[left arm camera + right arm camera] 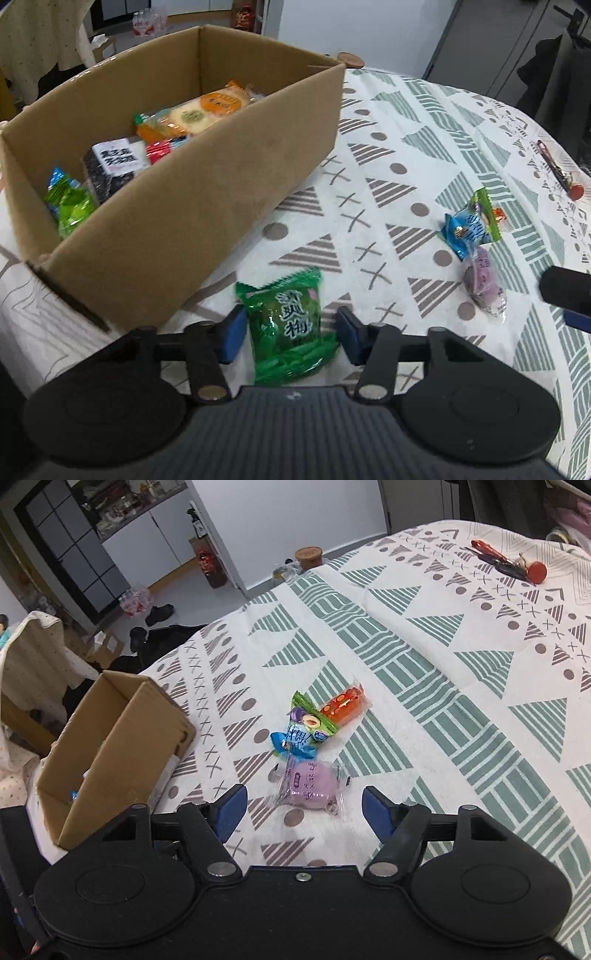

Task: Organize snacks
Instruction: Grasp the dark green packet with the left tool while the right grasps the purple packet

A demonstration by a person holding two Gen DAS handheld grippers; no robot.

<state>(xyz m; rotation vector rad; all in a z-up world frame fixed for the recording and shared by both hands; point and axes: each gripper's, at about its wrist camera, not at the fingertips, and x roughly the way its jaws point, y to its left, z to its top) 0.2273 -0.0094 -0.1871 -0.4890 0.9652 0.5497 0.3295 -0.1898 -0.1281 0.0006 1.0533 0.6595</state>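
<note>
At the far left stands an open cardboard box [207, 192], its matte brown walls plain and square-cornered, with glossy wrapped snacks lying inside. Just beside its near corner, on the woven tablecloth [406, 155] printed with striped triangles, dots and crosses, lies a crinkly green foil packet [291, 325]. The left gripper [291, 332] straddles it, blue pads close on either side, a sliver of gap visible at the right pad, so no firm grip shows. Further right sits a small cluster: a blue-and-green sachet [303, 731], an orange-red clear-wrapped sweet [343, 705], and a soft, rounded purple pouch [310, 782]. The right gripper [301, 812] hangs wide around the pouch, pads well clear.
</note>
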